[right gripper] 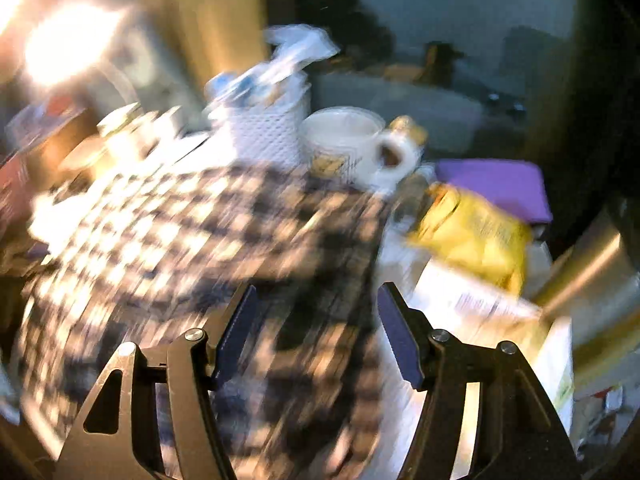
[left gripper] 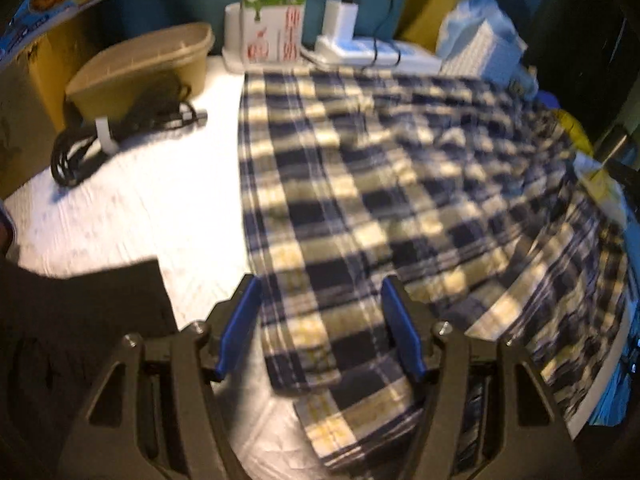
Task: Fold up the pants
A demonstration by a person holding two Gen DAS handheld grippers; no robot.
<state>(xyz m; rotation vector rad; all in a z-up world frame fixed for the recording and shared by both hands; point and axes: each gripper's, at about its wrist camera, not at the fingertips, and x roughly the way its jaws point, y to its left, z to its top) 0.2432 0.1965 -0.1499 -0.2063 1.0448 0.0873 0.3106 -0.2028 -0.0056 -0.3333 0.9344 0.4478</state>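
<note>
The plaid pants (left gripper: 360,184) lie spread over the right half of the white bench (left gripper: 152,200), reaching from the near edge to the clutter along the far edge. One leg runs straight along the middle of the bench toward the near edge, its cuff end lying between the fingers of the left tongs (left gripper: 318,320). The cloth to the right is rumpled and ridged and seems to spill toward the right edge. No neat fold shows yet, so the work looks to be at an early stage: the legs are not laid one on the other, and the lengthwise folds are all left to do.

The left tongs stand wide open above the leg end, gripping nothing. The right tongs (right gripper: 314,328) are also wide open and empty, over the pants (right gripper: 192,240) near the right edge; that view is heavily blurred, so whether they touch the cloth cannot be told. A mug (right gripper: 348,140) and a yellow bag (right gripper: 476,236) sit close beside the fabric.
</note>
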